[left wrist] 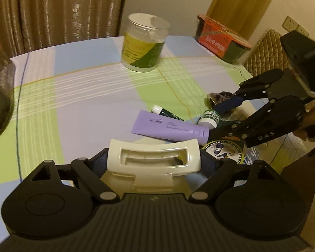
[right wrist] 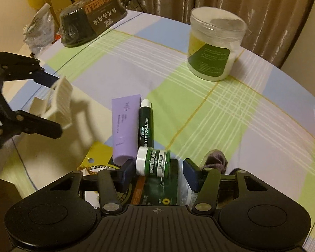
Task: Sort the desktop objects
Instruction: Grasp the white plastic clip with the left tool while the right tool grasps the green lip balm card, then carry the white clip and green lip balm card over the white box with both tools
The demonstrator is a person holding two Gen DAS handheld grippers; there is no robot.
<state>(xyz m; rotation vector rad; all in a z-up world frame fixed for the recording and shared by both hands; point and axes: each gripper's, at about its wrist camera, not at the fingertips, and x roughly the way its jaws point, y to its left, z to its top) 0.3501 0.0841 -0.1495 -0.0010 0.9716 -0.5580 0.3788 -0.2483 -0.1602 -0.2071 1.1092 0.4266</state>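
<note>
Left tool (left wrist: pixel 154 160): closed on cream hair clip (left wrist: pixel 154 157), held above the counter (left wrist: pixel 84 96). Right tool (right wrist: pixel 156 172): fingers spread, green lip-salve jar (right wrist: pixel 153 161) lying on its side between the blue pads (right wrist: pixel 191 174); contact not discernible. Just beyond the jar: purple tube (right wrist: pixel 126 126) and dark green lip-gel tube (right wrist: pixel 146 124), side by side. Large white jar (right wrist: pixel 214 44) upright, well apart. Black bowl (right wrist: pixel 90 19) at far counter edge.
</note>
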